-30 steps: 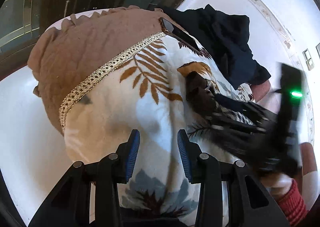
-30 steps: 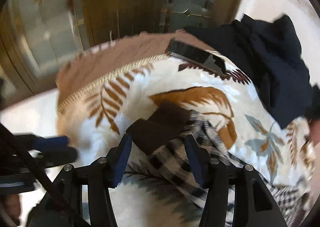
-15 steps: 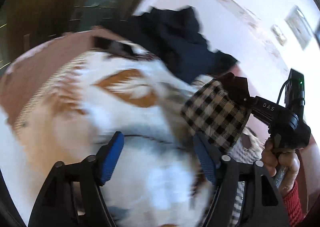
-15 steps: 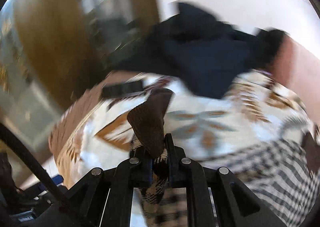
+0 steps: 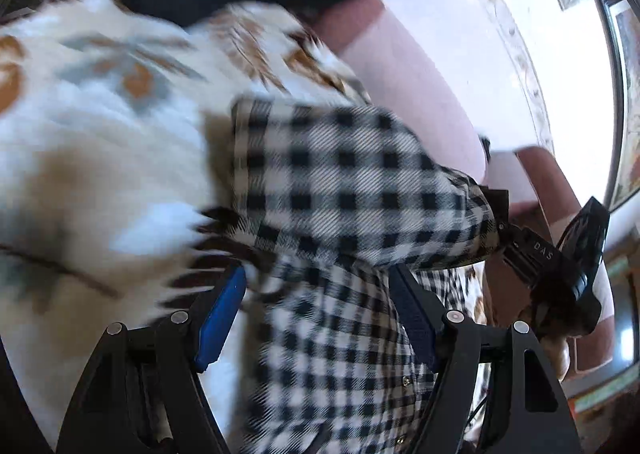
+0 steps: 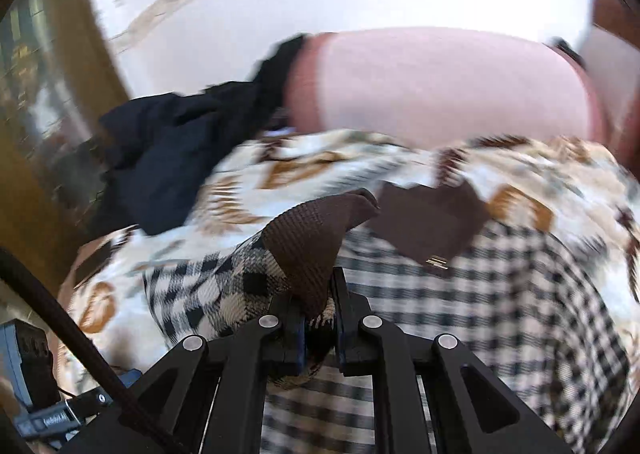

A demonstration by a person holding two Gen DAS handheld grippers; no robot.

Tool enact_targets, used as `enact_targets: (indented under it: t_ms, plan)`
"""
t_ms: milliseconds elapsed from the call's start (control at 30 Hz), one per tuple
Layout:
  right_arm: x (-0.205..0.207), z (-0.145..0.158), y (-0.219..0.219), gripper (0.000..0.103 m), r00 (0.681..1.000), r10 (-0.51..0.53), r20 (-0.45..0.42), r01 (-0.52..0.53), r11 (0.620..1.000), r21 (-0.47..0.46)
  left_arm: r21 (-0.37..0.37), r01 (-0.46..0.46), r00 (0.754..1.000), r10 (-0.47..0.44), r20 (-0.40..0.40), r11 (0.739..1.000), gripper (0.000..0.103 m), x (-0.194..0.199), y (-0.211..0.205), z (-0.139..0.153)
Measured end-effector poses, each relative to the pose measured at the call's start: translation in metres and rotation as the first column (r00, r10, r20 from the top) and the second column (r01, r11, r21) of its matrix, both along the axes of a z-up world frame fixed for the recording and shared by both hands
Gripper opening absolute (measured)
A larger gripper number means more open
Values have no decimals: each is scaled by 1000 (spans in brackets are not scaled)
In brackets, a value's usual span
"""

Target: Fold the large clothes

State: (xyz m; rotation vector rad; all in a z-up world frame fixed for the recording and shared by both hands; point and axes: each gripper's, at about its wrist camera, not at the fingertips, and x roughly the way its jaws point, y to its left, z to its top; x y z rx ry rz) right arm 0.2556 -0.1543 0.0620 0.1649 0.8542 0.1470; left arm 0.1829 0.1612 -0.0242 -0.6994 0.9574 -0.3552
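A black-and-cream checked shirt [image 5: 340,181] lies on a leaf-patterned blanket [image 5: 100,113]. One sleeve is stretched to the right, above the shirt's body. My right gripper [image 6: 318,328] is shut on that sleeve's brown ribbed cuff [image 6: 316,238]. In the left wrist view the right gripper [image 5: 506,232] grips the sleeve end at the right. My left gripper [image 5: 316,314] is open, its blue pads wide apart over the shirt's body, with checked cloth showing between them but not pinched. A brown patch [image 6: 432,221] of the shirt lies flat further back.
A dark navy garment [image 6: 168,149] is heaped at the blanket's far left side. A pink cushion [image 6: 440,85] runs along the back, against a white wall. A person's hand [image 5: 556,358] holds the right gripper's handle. Both views are motion-blurred.
My right gripper shut on the brown cuff and carried the sleeve up and to the right. My left jaws widened, and that gripper swept right from bare blanket to over the shirt.
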Motion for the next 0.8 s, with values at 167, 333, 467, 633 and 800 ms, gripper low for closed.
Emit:
enact_targets:
  t_ms: [167,333,467,633,800]
  plan:
    - [-2,-23,-62,11,992,-114,-53,116,993,35,-44,99,994,-101,-48,994,73,30,-38,-27]
    - [-9,-32,-91,11,984,-166,-70,170,984,51,-75,112,993,-114,-34,991,73,58,-48,-28]
    - [-18,-28,-106,11,981,-181,-65,185,981,57,-97,75,996,-79,-45,993,73,82,-45,-31]
    - [-28,-28,-127,11,975,-217,-54,219,975,34,-32,117,987,-120,-103,993,11,92,-61,-36]
    - [-38,-66,-163,11,941,-311,-135,317,948,23,68,155,983,-147,-109,986,7,72,-87,-33]
